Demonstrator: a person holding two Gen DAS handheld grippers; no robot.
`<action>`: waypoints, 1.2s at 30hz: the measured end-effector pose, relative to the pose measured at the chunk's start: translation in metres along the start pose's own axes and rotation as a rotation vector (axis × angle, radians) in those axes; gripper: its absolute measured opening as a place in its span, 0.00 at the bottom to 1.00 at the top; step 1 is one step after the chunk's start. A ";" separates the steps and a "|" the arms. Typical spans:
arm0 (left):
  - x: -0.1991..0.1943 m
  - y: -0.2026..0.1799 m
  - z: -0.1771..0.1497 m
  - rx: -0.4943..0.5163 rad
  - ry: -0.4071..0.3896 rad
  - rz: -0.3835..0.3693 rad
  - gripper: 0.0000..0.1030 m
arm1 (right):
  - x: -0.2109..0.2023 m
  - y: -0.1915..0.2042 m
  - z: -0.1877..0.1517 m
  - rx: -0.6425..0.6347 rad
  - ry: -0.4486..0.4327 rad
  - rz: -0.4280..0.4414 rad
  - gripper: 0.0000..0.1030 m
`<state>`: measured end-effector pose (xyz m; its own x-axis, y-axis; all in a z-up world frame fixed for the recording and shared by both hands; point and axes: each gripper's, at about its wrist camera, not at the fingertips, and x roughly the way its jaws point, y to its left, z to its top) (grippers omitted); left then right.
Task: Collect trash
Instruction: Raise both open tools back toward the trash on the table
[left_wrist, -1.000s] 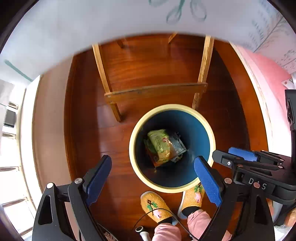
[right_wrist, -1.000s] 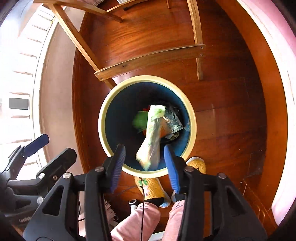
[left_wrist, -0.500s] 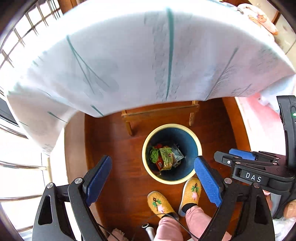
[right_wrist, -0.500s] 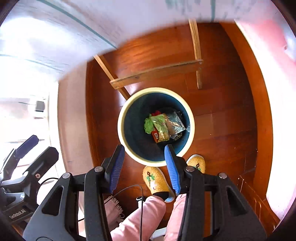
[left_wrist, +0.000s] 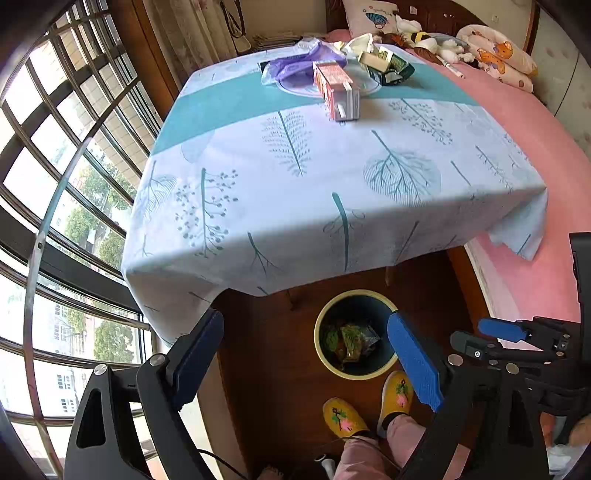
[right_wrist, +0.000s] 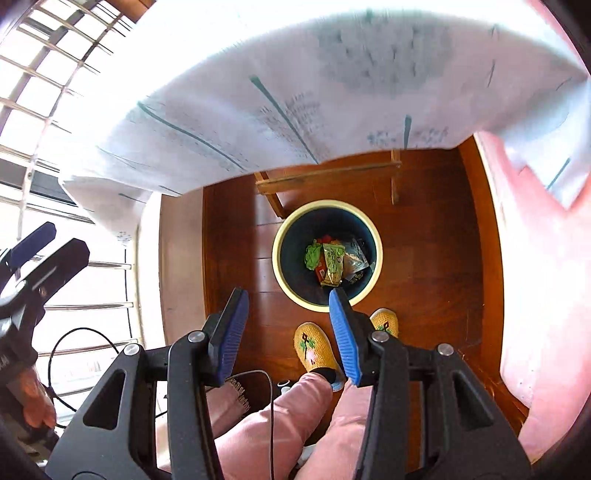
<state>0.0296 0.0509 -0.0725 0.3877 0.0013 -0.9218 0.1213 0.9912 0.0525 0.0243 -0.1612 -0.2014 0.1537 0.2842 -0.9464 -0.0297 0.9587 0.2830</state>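
Note:
A blue bin with a cream rim (left_wrist: 322, 354) (right_wrist: 280, 273) stands on the wood floor below the table's front edge, with green, red and silver wrappers (left_wrist: 351, 341) (right_wrist: 332, 264) in it. On the table's far side lie a red carton (left_wrist: 336, 90), a purple plastic bag (left_wrist: 291, 68) and a green-and-white carton (left_wrist: 386, 66). My left gripper (left_wrist: 304, 363) is open and empty, high above the floor. My right gripper (right_wrist: 288, 328) is open and empty above the floor beside the bin.
The table has a white and teal leaf-print cloth (left_wrist: 314, 177) that hangs over its edges. A pink bed (left_wrist: 535, 155) lies to the right, with plush toys (left_wrist: 436, 42) at its head. Windows (left_wrist: 55, 166) are on the left. Yellow slippers (left_wrist: 345, 411) stand by the bin.
A wrapper fell from the right gripper into the bin. Both grippers have risen away from the bin, and the left one has tilted up so the tabletop shows.

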 end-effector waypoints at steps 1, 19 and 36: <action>-0.008 0.002 0.005 -0.002 -0.007 0.005 0.89 | -0.010 0.003 0.001 -0.003 -0.012 0.000 0.41; -0.099 0.037 0.096 -0.071 -0.190 -0.134 0.83 | -0.155 0.038 0.063 -0.022 -0.298 -0.028 0.41; -0.051 0.028 0.253 -0.142 -0.187 -0.059 0.83 | -0.198 0.035 0.197 -0.156 -0.464 -0.069 0.41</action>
<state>0.2446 0.0455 0.0730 0.5479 -0.0684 -0.8337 0.0242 0.9975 -0.0660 0.1871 -0.1867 0.0268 0.5831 0.2168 -0.7829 -0.1456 0.9760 0.1618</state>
